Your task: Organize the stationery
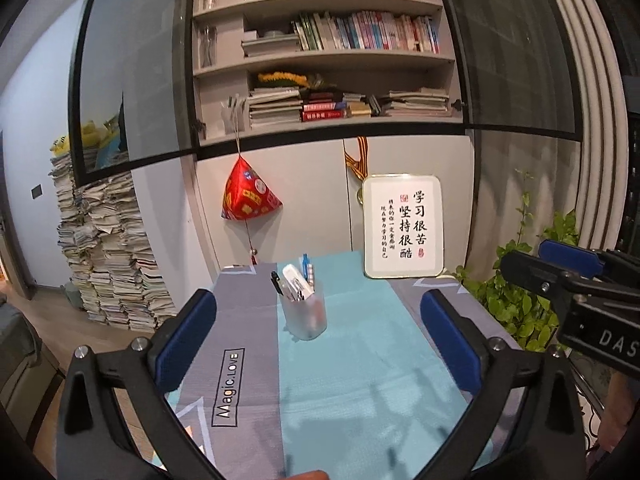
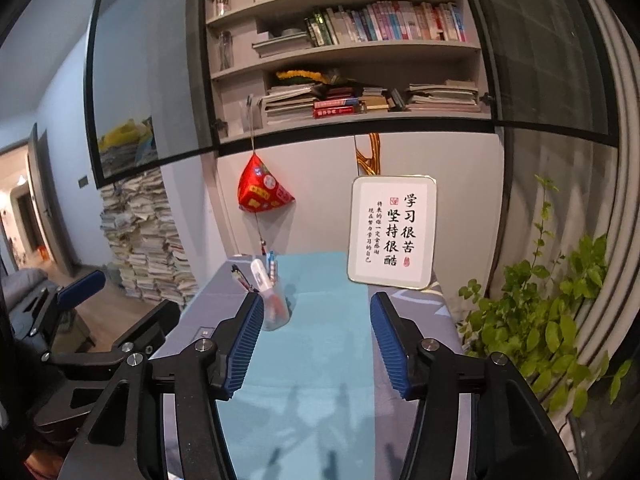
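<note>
The pen cup (image 1: 305, 312) stands far on the table (image 1: 372, 360), already holding the pens (image 1: 298, 282). Both the left gripper (image 1: 318, 312) and the right gripper (image 2: 317, 344) are open and empty, near the front edge. Probably nothing remains; they should draw back without touching the cup.

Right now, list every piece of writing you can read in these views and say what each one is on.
"Magic.LOVE": boxed label on the grey tablecloth.
"学习很苦 坚持很酷": large brush characters on the framed calligraphy sign.
Smaller columns and red seals on that sign: too small to read.
"DAS": white letters, cut off, on the right gripper's body.
Book spines and red hanging ornament: too blurred to read.
</note>
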Action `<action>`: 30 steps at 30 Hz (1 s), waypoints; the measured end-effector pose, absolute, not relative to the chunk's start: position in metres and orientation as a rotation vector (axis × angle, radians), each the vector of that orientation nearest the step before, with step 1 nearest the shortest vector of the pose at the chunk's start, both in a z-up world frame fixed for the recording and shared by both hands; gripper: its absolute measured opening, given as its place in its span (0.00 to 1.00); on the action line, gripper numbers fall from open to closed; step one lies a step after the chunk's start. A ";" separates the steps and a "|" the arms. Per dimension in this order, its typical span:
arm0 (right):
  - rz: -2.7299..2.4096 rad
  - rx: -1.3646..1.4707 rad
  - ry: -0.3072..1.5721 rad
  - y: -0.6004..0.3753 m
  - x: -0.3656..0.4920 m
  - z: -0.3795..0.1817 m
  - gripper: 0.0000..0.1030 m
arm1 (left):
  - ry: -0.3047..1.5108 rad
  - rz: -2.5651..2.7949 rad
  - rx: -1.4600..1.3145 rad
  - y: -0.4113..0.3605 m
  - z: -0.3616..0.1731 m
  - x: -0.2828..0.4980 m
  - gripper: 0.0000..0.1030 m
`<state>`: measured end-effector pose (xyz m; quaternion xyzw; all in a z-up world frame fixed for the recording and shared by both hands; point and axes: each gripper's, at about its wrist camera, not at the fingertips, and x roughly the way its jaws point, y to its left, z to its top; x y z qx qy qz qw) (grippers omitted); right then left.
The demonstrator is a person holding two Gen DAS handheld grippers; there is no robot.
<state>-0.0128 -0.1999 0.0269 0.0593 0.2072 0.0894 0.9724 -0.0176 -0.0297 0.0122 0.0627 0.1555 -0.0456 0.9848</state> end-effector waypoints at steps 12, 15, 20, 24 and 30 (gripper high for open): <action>0.131 0.114 0.408 -0.204 -0.022 0.030 0.57 | 0.311 -0.068 0.078 -0.016 0.024 -0.022 0.99; 0.130 0.099 0.406 -0.200 -0.023 0.031 0.57 | 0.300 -0.067 0.069 -0.015 0.028 -0.025 0.99; 0.127 0.085 0.370 -0.194 -0.029 0.040 0.57 | 0.274 -0.072 0.053 -0.013 0.035 -0.031 0.99; 0.125 0.084 0.337 -0.192 -0.033 0.048 0.61 | 0.257 -0.077 0.055 -0.012 0.039 -0.034 0.99; 0.129 0.080 0.338 -0.188 -0.033 0.049 0.62 | 0.253 -0.082 0.048 -0.009 0.039 -0.036 0.99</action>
